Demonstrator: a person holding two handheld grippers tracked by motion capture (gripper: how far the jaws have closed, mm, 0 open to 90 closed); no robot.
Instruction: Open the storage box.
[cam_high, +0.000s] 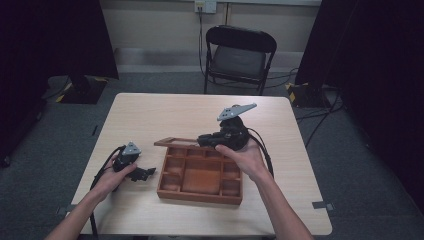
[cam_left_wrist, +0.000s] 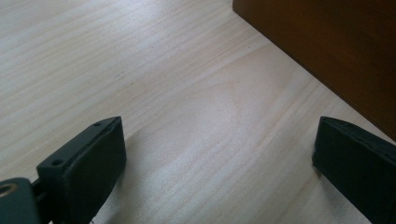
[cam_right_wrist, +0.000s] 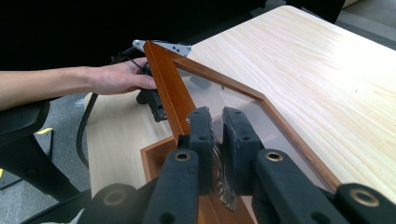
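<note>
One wooden compartment box (cam_high: 200, 176) on the table (cam_high: 150, 115), two grippers. Right gripper (cam_right_wrist: 217, 122) is clamped on the edge of its glass-paned lid (cam_right_wrist: 173, 88), holding it up. Left gripper (cam_left_wrist: 219, 168) rests beside the box, jaws spread wide with nothing between.

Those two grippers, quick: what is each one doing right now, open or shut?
Left gripper: open, holding nothing, low over the table.
Right gripper: shut on the lid of the wooden box, lifting it open.

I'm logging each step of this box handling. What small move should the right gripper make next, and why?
Probably swing the glass-paned wooden lid a bit further up and back. The right gripper is shut on its front edge, and the lid stands only partly raised above the compartmented brown wooden box. The left gripper rests open on the table beside the box.
</note>
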